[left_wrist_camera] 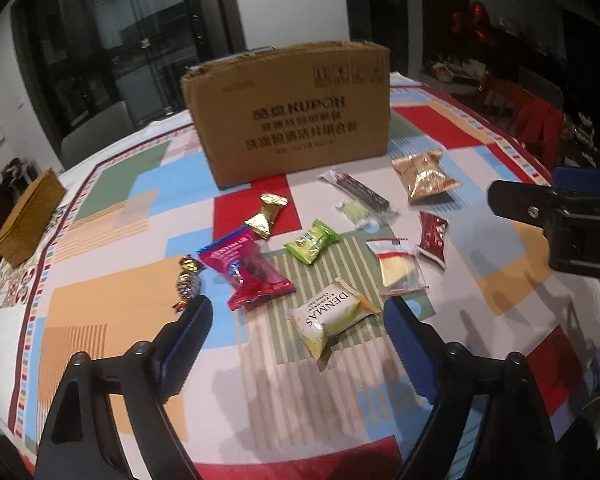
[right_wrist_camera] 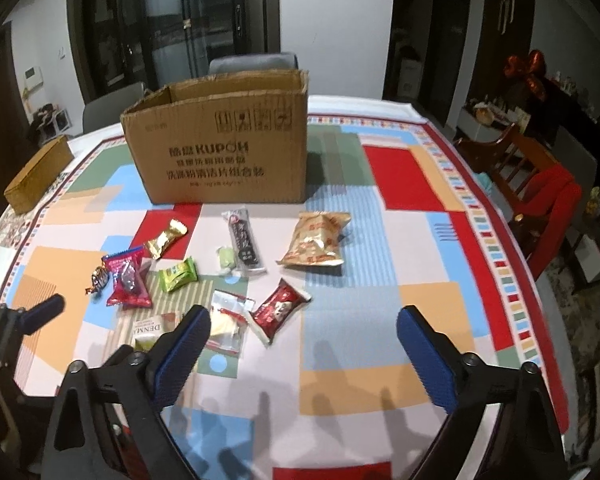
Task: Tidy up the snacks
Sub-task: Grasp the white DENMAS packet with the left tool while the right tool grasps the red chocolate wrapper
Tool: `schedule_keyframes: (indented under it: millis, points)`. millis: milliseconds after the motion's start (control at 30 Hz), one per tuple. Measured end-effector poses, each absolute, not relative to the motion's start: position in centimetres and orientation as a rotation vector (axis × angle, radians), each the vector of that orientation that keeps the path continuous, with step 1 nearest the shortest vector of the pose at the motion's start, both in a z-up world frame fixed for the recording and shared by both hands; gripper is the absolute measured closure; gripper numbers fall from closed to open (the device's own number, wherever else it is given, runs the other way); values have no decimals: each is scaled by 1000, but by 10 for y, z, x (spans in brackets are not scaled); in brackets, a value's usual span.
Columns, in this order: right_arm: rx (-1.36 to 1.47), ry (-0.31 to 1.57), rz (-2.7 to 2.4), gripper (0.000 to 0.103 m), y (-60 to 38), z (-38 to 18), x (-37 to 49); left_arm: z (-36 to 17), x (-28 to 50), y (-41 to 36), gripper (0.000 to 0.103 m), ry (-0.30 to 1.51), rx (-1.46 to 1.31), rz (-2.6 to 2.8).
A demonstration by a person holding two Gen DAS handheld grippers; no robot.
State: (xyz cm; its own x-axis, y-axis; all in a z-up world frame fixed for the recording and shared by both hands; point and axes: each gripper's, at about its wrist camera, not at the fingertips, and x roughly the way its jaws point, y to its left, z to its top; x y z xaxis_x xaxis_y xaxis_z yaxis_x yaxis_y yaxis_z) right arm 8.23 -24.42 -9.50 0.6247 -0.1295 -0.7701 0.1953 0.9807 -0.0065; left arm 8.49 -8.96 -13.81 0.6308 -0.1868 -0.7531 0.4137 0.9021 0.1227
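Note:
Several wrapped snacks lie on the patterned tablecloth in front of an open cardboard box (left_wrist_camera: 288, 116) (right_wrist_camera: 220, 148). Nearest my left gripper (left_wrist_camera: 298, 320) is a white DENMAS packet (left_wrist_camera: 332, 316), with a pink packet (left_wrist_camera: 250, 272) and a small foil candy (left_wrist_camera: 188, 282) to its left. A green packet (left_wrist_camera: 311, 241), a gold candy (left_wrist_camera: 266, 216), a dark bar (right_wrist_camera: 244, 240), a gold bag (right_wrist_camera: 316, 238), a red packet (right_wrist_camera: 278, 312) and a clear packet (right_wrist_camera: 228, 320) lie around. My right gripper (right_wrist_camera: 304, 324) hovers over the table near the red packet. Both grippers are open and empty.
A woven brown box (left_wrist_camera: 28, 216) (right_wrist_camera: 38, 174) sits at the table's left edge. Chairs stand behind the cardboard box (right_wrist_camera: 252, 62) and at the right (right_wrist_camera: 540, 192). My right gripper's body shows at the right of the left wrist view (left_wrist_camera: 560, 224).

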Motion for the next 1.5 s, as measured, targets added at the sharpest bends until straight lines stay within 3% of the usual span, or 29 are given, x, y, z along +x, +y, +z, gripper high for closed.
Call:
schedule_keyframes:
  millis: [467,667,867,1033,1167,1333,1500]
  points:
    - [176,1031,-199,29,-248,-137,124,-169,109,-100,21,836,388,-429]
    - [181,1060,-212,29,-251,-149,137,-180,119,-102,29,864,392,-438]
    - [191,1098,-200,40,-251,-162,149,-187,121,-107,33,881,399,-449]
    - [202,1131,-198,43,-253,-174,154,-196,120,-108,47,926,396,-444]
    - [197,1143,-202,43,-254,-181,155,-195,117,-106,51,926,368,-443]
    - [173,1142,-207,53,-252,-183,154,-195,115,-108,65,929,357,-454]
    - [146,1122,-210,79,-253,-182,152,-195,114,-110,69,926,360,-449]
